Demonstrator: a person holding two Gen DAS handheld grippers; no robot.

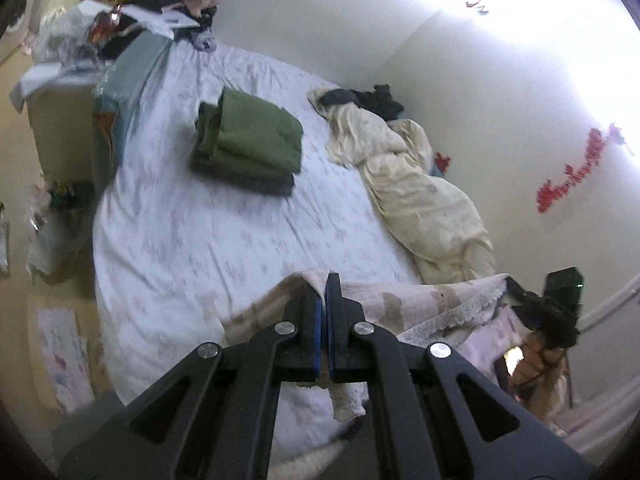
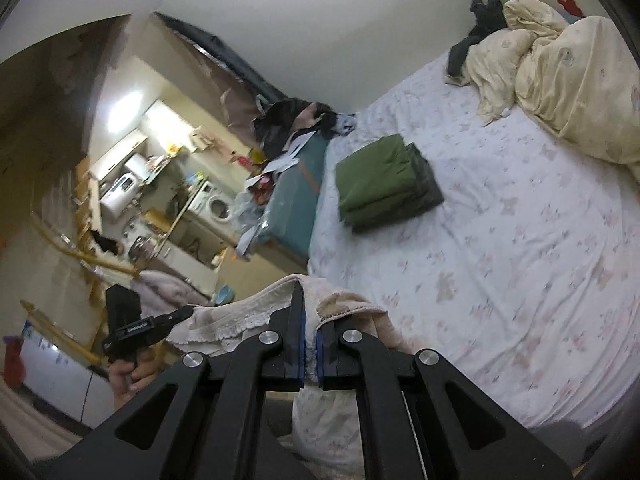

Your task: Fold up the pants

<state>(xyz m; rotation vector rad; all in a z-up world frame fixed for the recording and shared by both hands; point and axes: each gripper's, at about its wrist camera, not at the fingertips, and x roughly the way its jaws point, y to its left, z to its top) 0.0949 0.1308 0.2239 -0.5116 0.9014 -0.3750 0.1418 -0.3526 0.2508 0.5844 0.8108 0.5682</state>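
Two grippers pinch pale pink lace-trimmed pants (image 1: 420, 304)

Two hand-held grippers (image 1: 325, 292) (image 2: 310, 320) (one pants (image 1: 420, 300)), one green folded stack (image 1: 250, 144)

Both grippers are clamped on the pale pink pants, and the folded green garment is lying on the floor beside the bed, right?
Not quite. The folded green garment lies on the bed sheet, not on the floor; the left wrist view shows it and the right wrist view confirms it. The rest holds: the left gripper and the right gripper are both clamped on the pale pink pants.
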